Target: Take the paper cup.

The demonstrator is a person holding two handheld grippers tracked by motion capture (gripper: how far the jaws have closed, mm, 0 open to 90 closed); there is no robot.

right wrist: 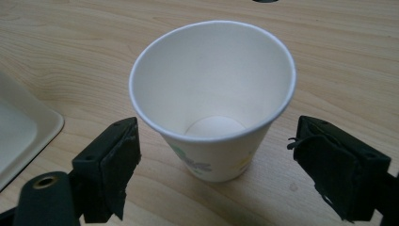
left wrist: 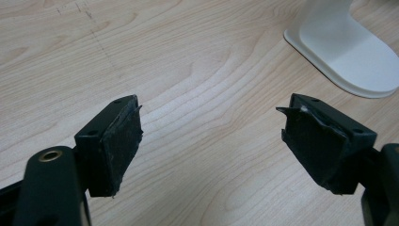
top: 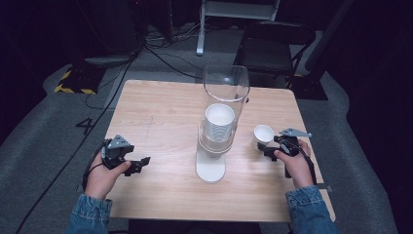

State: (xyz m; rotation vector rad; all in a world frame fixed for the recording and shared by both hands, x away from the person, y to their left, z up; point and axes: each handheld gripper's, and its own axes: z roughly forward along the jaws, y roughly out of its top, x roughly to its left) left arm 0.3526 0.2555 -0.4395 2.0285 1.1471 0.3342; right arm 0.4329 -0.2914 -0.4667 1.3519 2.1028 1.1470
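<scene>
A white paper cup (top: 263,135) stands upright on the wooden table (top: 160,112), right of a cup dispenser (top: 220,131). The dispenser has a clear tube, a stack of white cups (top: 219,121) inside, and a white base (top: 211,169). My right gripper (top: 267,148) is just in front of the single cup. In the right gripper view its pads stand apart on either side of the cup (right wrist: 211,94) without touching it, so my right gripper (right wrist: 214,141) is open. My left gripper (top: 141,163) rests low at the table's left front. It is open with nothing between its pads (left wrist: 211,108), and the dispenser base (left wrist: 348,52) lies beyond it.
A black folding chair (top: 272,44) and a white stand (top: 234,12) sit behind the table on the grey floor. Cables (top: 160,53) run across the floor at the back left. Bare wood stretches across the table's left half and front.
</scene>
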